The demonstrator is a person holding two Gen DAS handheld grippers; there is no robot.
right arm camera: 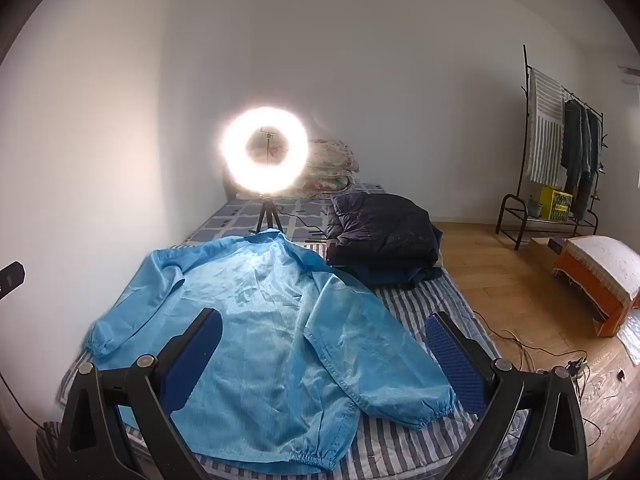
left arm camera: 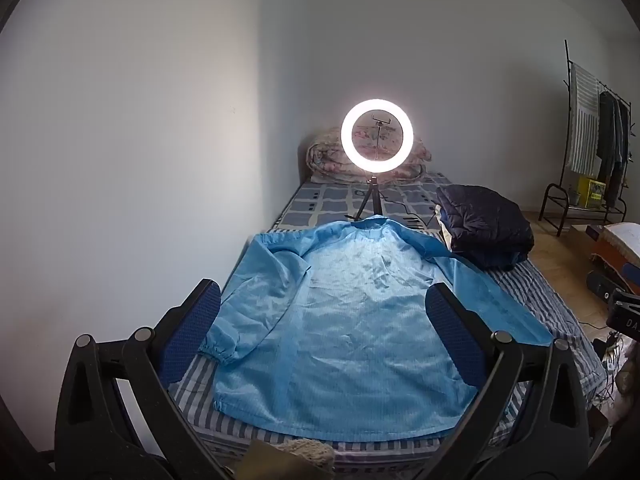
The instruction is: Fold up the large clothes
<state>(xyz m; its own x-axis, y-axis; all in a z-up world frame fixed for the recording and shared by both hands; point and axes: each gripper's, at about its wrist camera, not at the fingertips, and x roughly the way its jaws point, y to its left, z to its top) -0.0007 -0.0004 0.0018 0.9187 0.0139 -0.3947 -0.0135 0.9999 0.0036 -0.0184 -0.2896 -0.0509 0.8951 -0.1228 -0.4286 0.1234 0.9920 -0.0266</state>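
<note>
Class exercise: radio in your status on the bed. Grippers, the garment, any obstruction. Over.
Left gripper open, right gripper open, both empty. Light blue jacket spread flat on striped bed, unfolded. Dark folded jacket and ring light beyond the collar.

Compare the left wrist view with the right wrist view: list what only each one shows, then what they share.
Only the left wrist view: the tip of the right gripper at its right edge, and a beige knitted item at the bottom.

Only the right wrist view: the blue jacket's right sleeve cuff, and the orange-sided box in full.

Both: the blue jacket spread on the striped bed, ring light, folded dark jacket, clothes rack, open jaws.
</note>
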